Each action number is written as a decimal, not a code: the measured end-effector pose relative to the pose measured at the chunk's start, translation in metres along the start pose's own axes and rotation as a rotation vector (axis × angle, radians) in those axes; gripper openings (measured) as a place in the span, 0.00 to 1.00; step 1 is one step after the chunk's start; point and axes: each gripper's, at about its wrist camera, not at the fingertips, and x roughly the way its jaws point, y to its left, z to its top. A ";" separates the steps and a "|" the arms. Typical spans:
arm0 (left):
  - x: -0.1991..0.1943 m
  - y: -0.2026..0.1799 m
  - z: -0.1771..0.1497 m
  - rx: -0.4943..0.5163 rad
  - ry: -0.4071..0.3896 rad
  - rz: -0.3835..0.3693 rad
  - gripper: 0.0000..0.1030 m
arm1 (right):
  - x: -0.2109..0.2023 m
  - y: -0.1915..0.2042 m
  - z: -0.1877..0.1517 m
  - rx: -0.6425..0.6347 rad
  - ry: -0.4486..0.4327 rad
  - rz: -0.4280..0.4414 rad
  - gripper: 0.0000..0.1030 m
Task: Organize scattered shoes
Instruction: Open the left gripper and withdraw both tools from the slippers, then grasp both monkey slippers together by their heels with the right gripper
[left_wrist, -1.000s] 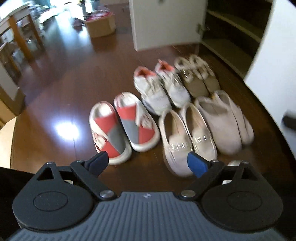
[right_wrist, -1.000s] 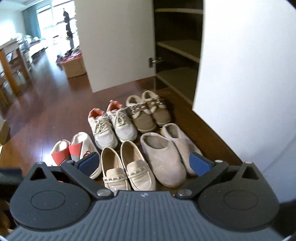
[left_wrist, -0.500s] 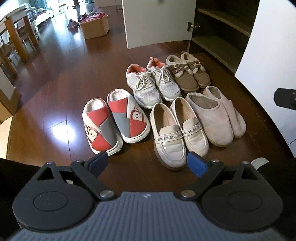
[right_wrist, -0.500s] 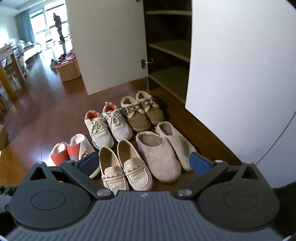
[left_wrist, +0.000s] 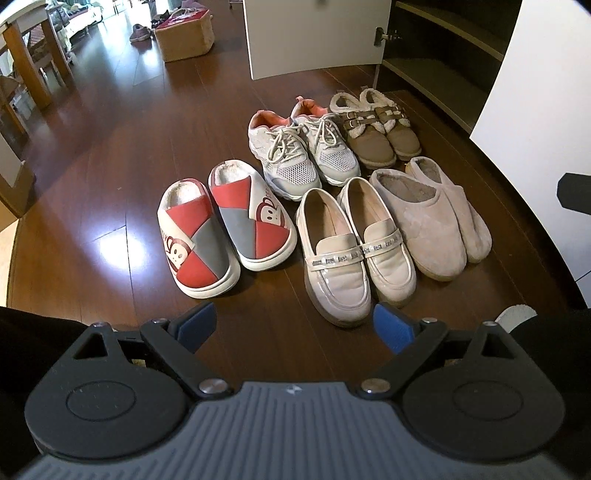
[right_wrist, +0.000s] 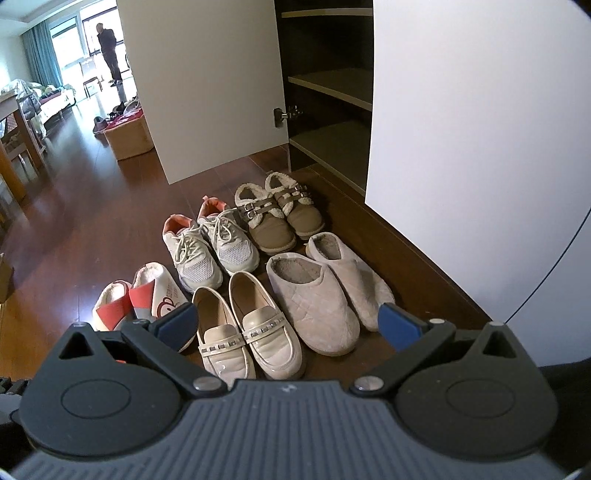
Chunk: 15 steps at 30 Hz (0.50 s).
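1. While both grippers hang spread and empty above the floor (left_wrist: 92, 155), the views have pulled back over the last second: the left wrist picture, blurred a second ago, is now sharp, and the shoes sit lower and smaller in the right wrist view.
2. No shoe has shifted between those pictures; each pair lies as it lay, toes toward the cameras.
3. That suggests, as a judgement, that the sorting is finished or close to it, since every shoe is matched with its partner in front of the open cabinet (right_wrist: 325, 85).
4. Left gripper (left_wrist: 295, 325): fingers apart, holding nothing. Right gripper (right_wrist: 288, 325): likewise released and bare.
5. Count, ten shoes in five pairs:
   - two red-and-grey slippers (left_wrist: 225, 229), nearest the left;
   - two cream loafers (left_wrist: 354, 247), touching side by side;
   - two beige plush slippers (left_wrist: 432, 218), overlapping slightly;
   - two white sneakers (left_wrist: 303, 151), behind the loafers;
   - two brown fur-lined shoes (left_wrist: 376, 125), closest to the cabinet.
6. One cardboard box (right_wrist: 127, 134) stands well apart, far down the room, with a person beyond it.
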 end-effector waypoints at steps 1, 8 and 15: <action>-0.001 0.000 0.000 -0.001 -0.001 -0.002 0.91 | 0.000 0.000 0.000 0.000 0.000 -0.001 1.00; 0.000 0.003 -0.004 -0.004 -0.017 0.000 0.91 | -0.007 0.004 0.000 -0.004 -0.016 -0.004 0.99; -0.031 0.021 0.014 -0.029 -0.136 0.060 0.91 | -0.078 0.030 0.023 -0.127 -0.369 0.086 1.00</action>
